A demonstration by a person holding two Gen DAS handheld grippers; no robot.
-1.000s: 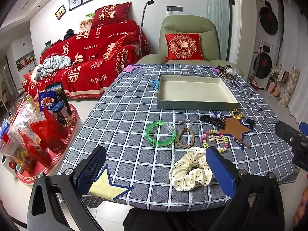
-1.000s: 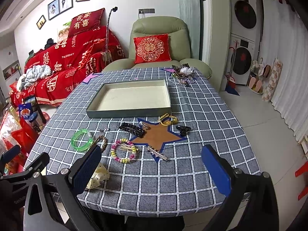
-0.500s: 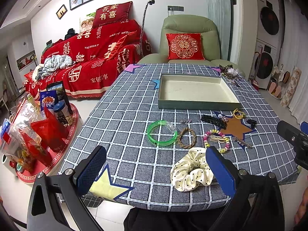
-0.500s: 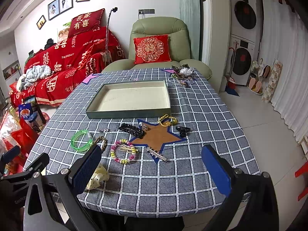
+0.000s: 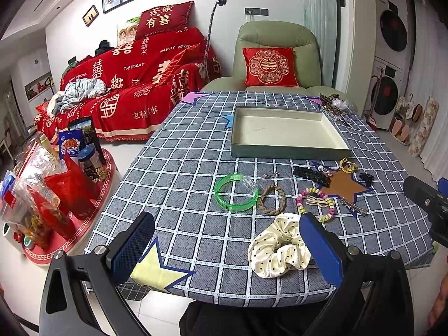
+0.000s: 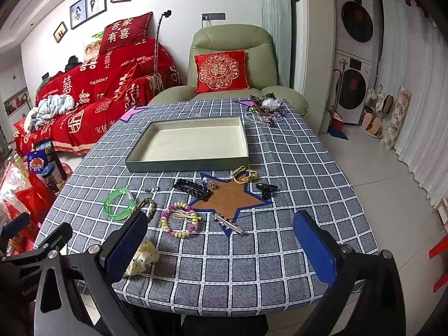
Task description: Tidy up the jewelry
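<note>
An empty cream-lined tray sits mid-table. In front of it lie a green bangle, a braided bracelet, a pastel bead bracelet, a black hair claw, a yellow cord, a small black clip, a silver hair clip and a cream dotted scrunchie. My left gripper is open and empty at the table's near edge, its right finger beside the scrunchie. My right gripper is open and empty, near the front edge.
A pile of more jewelry lies at the table's far right corner. A green armchair stands behind the table, a red sofa to the left. A red tray of snacks sits on the floor left of the table.
Both grippers have drifted slightly forward toward the table; the items look a little closer. Nothing was taken hold of or moved.
</note>
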